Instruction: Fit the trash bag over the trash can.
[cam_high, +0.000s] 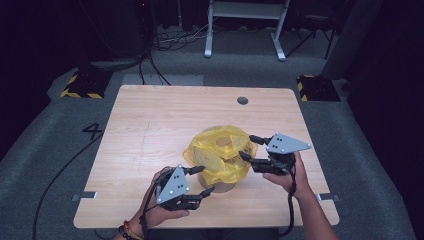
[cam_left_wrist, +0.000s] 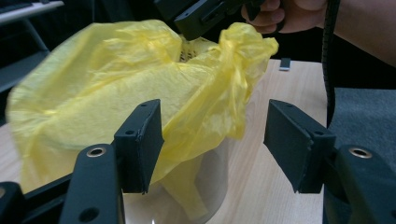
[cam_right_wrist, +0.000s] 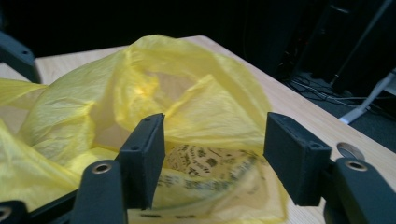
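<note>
Thin, slippery yellow bag (cam_high: 220, 152) draped over a bin (cam_left_wrist: 196, 186), just ahead of both spread, empty jaw pairs; probably best pinched at the bunched rim fold nearest each.

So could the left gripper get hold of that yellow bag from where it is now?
Probably yes. The left gripper sits right beside the yellow bag with its fingers apart, and nothing lies between them and the plastic draped over the clear container. The right gripper is at the far side, out of its way.
</note>
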